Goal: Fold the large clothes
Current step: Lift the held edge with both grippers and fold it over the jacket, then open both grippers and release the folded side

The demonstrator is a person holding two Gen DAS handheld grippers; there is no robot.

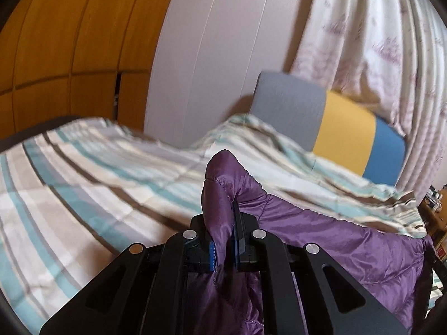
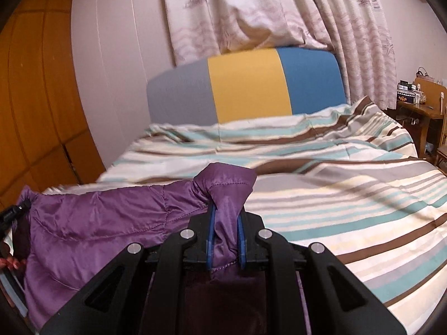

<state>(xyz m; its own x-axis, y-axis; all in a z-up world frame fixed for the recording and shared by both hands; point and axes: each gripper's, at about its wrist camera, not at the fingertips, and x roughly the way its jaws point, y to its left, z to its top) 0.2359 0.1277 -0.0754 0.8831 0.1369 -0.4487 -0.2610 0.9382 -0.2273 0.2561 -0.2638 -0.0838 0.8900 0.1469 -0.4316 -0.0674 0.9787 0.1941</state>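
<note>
A purple quilted jacket [image 1: 335, 240] is held up above the striped bed between both grippers. My left gripper [image 1: 222, 223] is shut on one bunched end of it, fabric poking up past the fingertips. My right gripper [image 2: 225, 217] is shut on the other bunched end of the jacket [image 2: 111, 217], which stretches away to the left toward the other gripper [image 2: 11, 212]. The jacket's dark lining hangs below the right gripper. Its lower part is hidden by the gripper bodies.
The bed with a striped cover [image 2: 349, 195] fills the space ahead. A grey, yellow and blue headboard [image 2: 245, 89] stands at its far end. A wooden wardrobe [image 1: 69, 42] is left, curtains [image 2: 279, 8] behind, a wooden nightstand [image 2: 421, 106] at right.
</note>
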